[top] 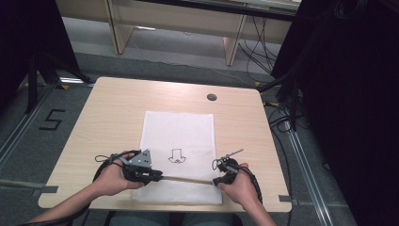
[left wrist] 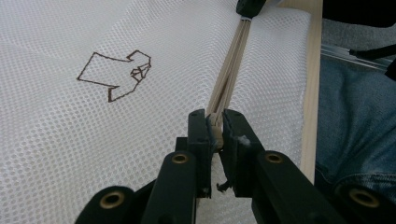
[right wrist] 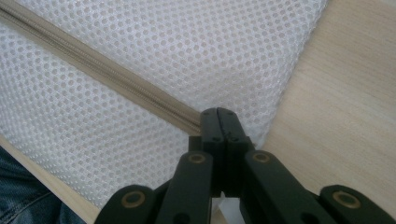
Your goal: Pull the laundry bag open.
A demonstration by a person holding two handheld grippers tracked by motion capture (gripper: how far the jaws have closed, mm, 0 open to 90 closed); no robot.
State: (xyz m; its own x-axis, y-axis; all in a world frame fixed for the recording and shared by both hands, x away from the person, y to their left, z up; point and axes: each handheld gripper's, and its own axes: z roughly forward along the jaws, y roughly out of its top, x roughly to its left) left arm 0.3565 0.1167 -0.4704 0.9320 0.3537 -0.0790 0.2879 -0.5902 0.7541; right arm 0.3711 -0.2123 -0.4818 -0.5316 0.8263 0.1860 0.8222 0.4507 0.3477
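Observation:
A white mesh bag [top: 179,127] lies flat on the wooden table [top: 113,117], with a brown arrow drawing [top: 177,156] [left wrist: 116,74] on it. A beige zipper [top: 188,179] [left wrist: 231,65] [right wrist: 107,74] runs across its near end. My left gripper [top: 160,177] [left wrist: 215,128] is shut on the zipper's left end, a beige bit pinched between its jaws. My right gripper [top: 215,181] [right wrist: 218,119] is shut on the zipper's right end near the bag's corner. In the left gripper view the right gripper [left wrist: 252,7] shows at the top, with the zipper stretched straight between the two.
A round cable hole [top: 211,97] sits at the table's far right. The table's near edge [left wrist: 310,93] runs close beside the zipper, and the person's jeans [left wrist: 355,126] are just beyond it. Dark stands and cables flank the table on the floor.

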